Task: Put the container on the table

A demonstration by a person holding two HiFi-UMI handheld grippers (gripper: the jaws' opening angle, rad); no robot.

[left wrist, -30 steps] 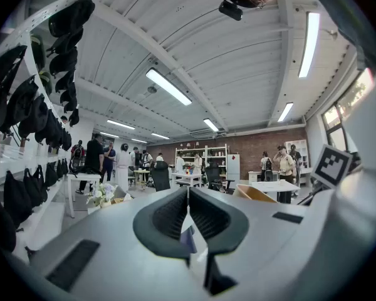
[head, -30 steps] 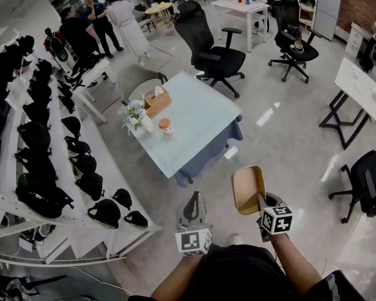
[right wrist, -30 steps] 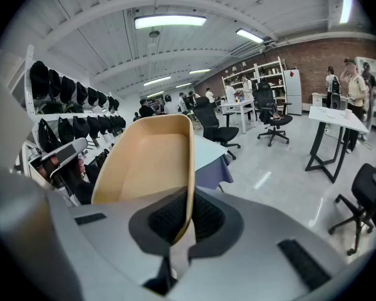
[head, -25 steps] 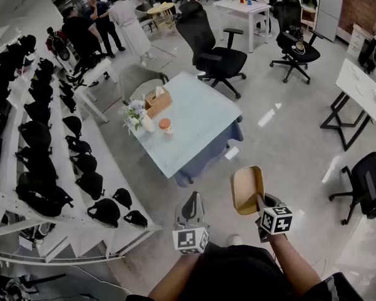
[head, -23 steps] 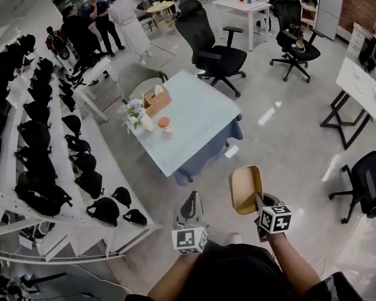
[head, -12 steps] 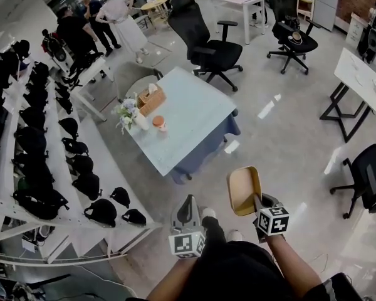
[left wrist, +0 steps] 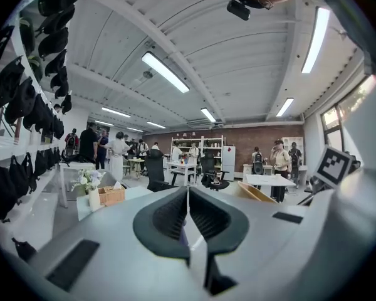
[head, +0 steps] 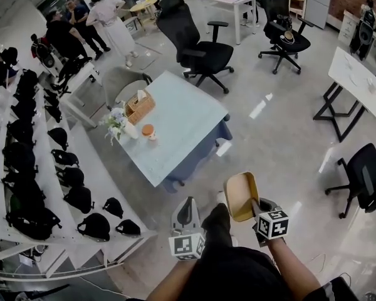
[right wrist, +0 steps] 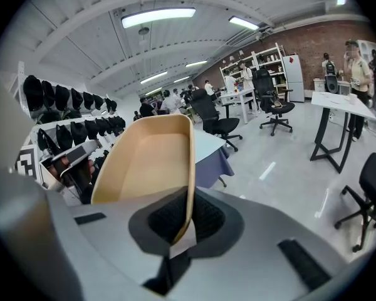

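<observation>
A shallow tan container [head: 240, 196] stands on edge, and my right gripper [head: 255, 207] is shut on its rim. In the right gripper view the container [right wrist: 147, 162] rises from between the closed pads of the right gripper [right wrist: 183, 221], hollow side facing left. My left gripper [head: 187, 211] is beside it on the left, shut with nothing in it; its ribbed pads meet in the left gripper view [left wrist: 188, 213]. The pale blue table [head: 182, 121] stands ahead across bare floor, well beyond both grippers, and also appears past the container [right wrist: 208, 144].
On the table's far left are a flower vase [head: 116, 121], a wooden tissue box [head: 140, 105] and an orange cup [head: 148, 131]. A white rack of black bags [head: 37, 168] runs along the left. Office chairs [head: 197, 49], white tables [head: 357, 80] and people [head: 106, 24] stand beyond.
Both grippers have travelled forward toward the table, the container still gripped in the right one. The person's dark shoe has stepped into view between the grippers.
</observation>
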